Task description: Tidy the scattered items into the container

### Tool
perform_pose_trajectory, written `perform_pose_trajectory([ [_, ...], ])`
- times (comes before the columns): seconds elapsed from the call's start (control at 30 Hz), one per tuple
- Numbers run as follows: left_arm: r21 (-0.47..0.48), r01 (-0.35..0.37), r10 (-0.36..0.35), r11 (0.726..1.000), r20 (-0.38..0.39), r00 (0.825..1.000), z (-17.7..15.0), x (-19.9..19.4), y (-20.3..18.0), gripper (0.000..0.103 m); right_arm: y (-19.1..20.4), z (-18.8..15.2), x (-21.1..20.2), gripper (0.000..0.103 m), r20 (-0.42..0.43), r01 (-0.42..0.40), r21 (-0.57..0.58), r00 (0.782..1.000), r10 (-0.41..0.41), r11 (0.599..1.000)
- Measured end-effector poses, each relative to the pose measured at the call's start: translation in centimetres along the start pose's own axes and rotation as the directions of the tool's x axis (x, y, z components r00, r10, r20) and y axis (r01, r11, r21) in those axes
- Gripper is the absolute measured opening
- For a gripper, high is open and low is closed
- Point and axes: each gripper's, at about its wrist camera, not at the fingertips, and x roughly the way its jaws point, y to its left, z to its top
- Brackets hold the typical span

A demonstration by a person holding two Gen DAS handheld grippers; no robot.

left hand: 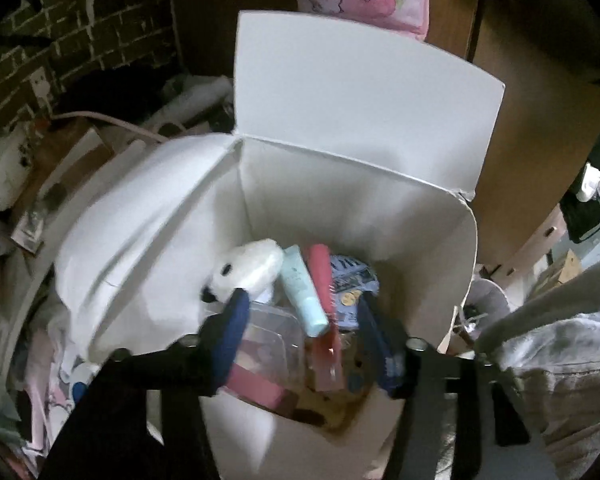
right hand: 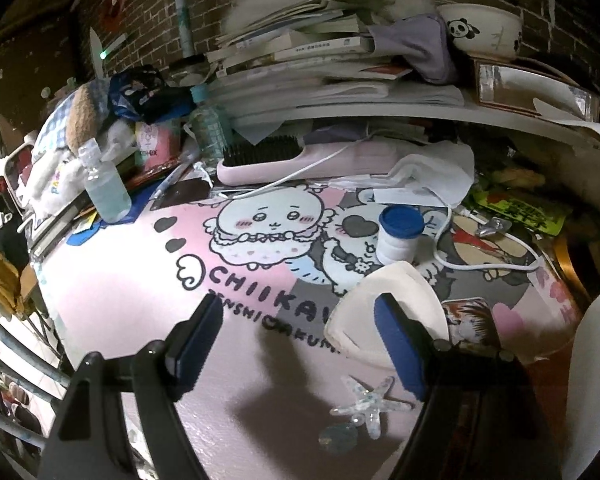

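Over the open white cardboard box [left hand: 352, 216], left gripper [left hand: 300, 320] points down into the mouth, blue-padded fingers [left hand: 230, 332] spread wide, nothing between them. Box flaps are up, rear flap tall, left flap folded outward. Inside: white plush toy with black eyes [left hand: 248, 268], pale blue squeeze tube [left hand: 302, 292] lying diagonally, pink stick-shaped item [left hand: 320, 276] beside it, blue printed packet [left hand: 350, 280], clear plastic case [left hand: 272, 332] over something pink; the bottom layer is dark and blurred, can't identify it. Right gripper [right hand: 296, 348] hovers low over the pink cartoon-print desk mat [right hand: 140, 300], angled down, fingers apart and empty. White folded face mask [right hand: 376, 304] lies on the mat, partly hidden behind the right finger [right hand: 400, 344]. Glittery clear star hair clip [right hand: 366, 404] lies on the mat just below the gripper. White jar with blue lid [right hand: 400, 236] stands further back beside a white cable [right hand: 480, 264]. Pink hairbrush with black bristles [right hand: 300, 160] lies at the mat's far edge; clear bottle [right hand: 106, 184] far left. Stacked books [right hand: 320, 56] sit on the shelf above.
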Motion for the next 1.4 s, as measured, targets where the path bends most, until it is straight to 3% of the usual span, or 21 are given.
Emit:
perform_pose_trajectory([
  [0.1,-0.019,0.015,-0.014,1.0,0.037,0.999,-0.4,-0.9,0.1,0.083,0.0,-0.1,-0.2,0.076,0.003,0.004,-0.001,1.0,-0.004,1.0],
  [0.2,-0.035,0.009,-0.005,0.999,0.103,0.995,-1.1,-3.0,0.3,0.092,-0.2,0.0,-0.4,0.076,0.01,0.005,0.009,1.0,-0.005,1.0],
  [0.3,-0.064,-0.048,0.058,0.997,0.166,0.984,-2.1,-5.9,1.2,0.101,-0.4,-0.1,-0.9,0.076,0.029,-0.001,0.022,1.0,0.001,1.0],
  [0.47,-0.171,-0.126,0.164,0.977,0.232,0.959,-5.3,-11.2,4.6,0.103,-0.8,-0.9,-2.5,0.076,0.088,-0.008,0.054,0.996,0.003,0.999],
  [0.67,-0.351,-0.211,0.322,0.912,0.296,0.899,-11.2,-17.3,8.5,0.103,-1.0,-1.8,-3.7,0.076,0.15,0.01,0.079,0.988,-0.022,0.997],
  [0.77,-0.45,-0.265,0.418,0.853,0.286,0.862,-14.9,-19.6,10.2,0.103,-1.5,-1.9,-3.8,0.076,0.149,0.012,0.106,0.989,-0.028,0.994],
  [0.83,-0.508,-0.285,0.462,0.813,0.264,0.847,-17.0,-20.2,11.1,0.103,-1.7,-2.0,-3.8,0.076,0.149,0.028,0.116,0.988,-0.045,0.993],
  [0.9,-0.544,-0.293,0.482,0.786,0.244,0.842,-18.9,-20.2,11.9,0.103,-1.8,-1.9,-3.4,0.076,0.134,0.052,0.116,0.989,-0.068,0.992],
  [1.13,-0.594,-0.31,0.509,0.742,0.198,0.838,-23.3,-19.7,13.4,0.103,-2.5,-0.8,-1.0,0.076,0.021,0.141,0.135,0.989,-0.145,0.981],
  [1.27,-0.622,-0.274,0.501,0.733,0.222,0.837,-24.4,-19.8,13.7,0.103,-3.0,-0.4,0.2,0.076,-0.037,0.179,0.141,0.984,-0.175,0.974],
  [1.4,-0.626,-0.264,0.496,0.734,0.228,0.838,-24.9,-19.8,14.0,0.103,-2.9,-0.2,0.8,0.084,-0.057,0.186,0.118,0.982,-0.181,0.975],
])
